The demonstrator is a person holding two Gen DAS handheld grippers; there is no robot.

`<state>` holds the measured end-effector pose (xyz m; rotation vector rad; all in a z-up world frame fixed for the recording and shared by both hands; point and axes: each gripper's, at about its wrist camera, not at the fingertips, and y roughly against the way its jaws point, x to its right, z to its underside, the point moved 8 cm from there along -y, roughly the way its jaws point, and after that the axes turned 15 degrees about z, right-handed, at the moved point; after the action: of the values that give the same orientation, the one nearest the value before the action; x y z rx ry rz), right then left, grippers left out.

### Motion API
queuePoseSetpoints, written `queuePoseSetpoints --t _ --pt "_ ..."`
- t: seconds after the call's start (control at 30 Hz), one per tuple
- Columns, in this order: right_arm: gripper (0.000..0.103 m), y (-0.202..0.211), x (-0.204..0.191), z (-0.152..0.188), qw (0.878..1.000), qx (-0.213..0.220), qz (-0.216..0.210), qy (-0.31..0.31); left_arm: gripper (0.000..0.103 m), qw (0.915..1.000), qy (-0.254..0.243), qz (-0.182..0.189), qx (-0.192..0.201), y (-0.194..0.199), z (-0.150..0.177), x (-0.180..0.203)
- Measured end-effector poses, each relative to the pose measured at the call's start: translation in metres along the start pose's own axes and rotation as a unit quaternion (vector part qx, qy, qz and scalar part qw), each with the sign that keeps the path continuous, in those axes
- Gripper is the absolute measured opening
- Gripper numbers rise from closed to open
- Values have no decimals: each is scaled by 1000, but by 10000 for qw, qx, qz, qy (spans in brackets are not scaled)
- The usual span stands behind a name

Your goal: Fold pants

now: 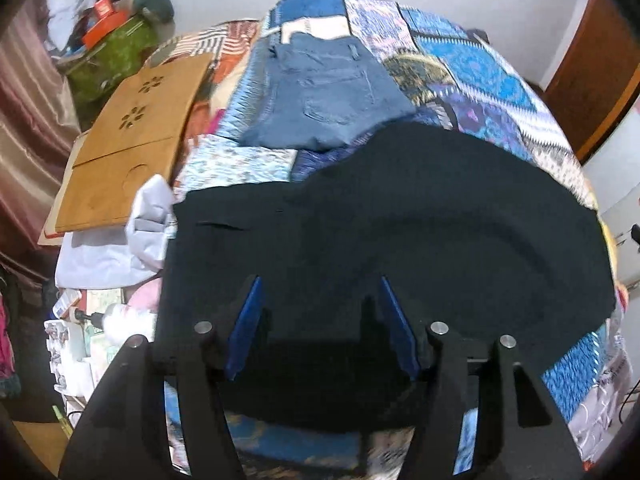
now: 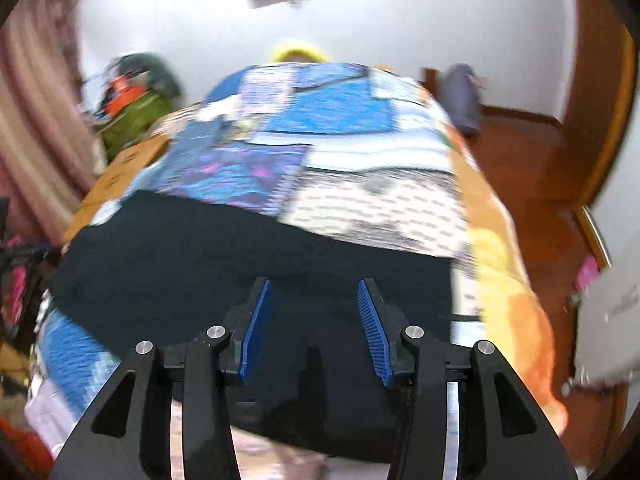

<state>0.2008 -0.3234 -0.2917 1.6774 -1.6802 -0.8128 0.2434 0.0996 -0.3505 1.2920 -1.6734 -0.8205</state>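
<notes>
Black cloth, the pants (image 1: 400,216) lie spread across the near end of the bed, on top of the patchwork quilt (image 1: 472,64), with a soft ridge running through the middle and one edge hanging over the near side. They look limp and light, likely to sag and drag on the quilt instead of holding any shape, so a pinch at an edge or corner should serve better than one in the flat middle. The dark weave hides seams, so I cannot tell waistband from hem.

The left gripper (image 1: 320,312) hangs above the near part of the cloth, its blue pads (image 1: 248,320) parted with nothing between them. The right gripper (image 2: 314,320) is likewise released and empty over the same cloth.

Farther off lie folded blue jeans (image 1: 324,96); to the left, a wooden board (image 1: 128,136).
</notes>
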Motion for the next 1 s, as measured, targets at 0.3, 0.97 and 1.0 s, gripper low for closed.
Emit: queuePoseSetpoints --t 0.3,0.97,1.0 --pt "41 -59 55 19 9977 -468 258 -420 62 9993 -58 -272 -255 -39 9 25" --pt "9 -87 68 1 9985 158 468 -245 62 9967 -138 -762 -245 -41 11 29" --pt "9 -81 71 -5 9979 312 504 -278 62 9965 -162 -782 -246 -41 11 30"
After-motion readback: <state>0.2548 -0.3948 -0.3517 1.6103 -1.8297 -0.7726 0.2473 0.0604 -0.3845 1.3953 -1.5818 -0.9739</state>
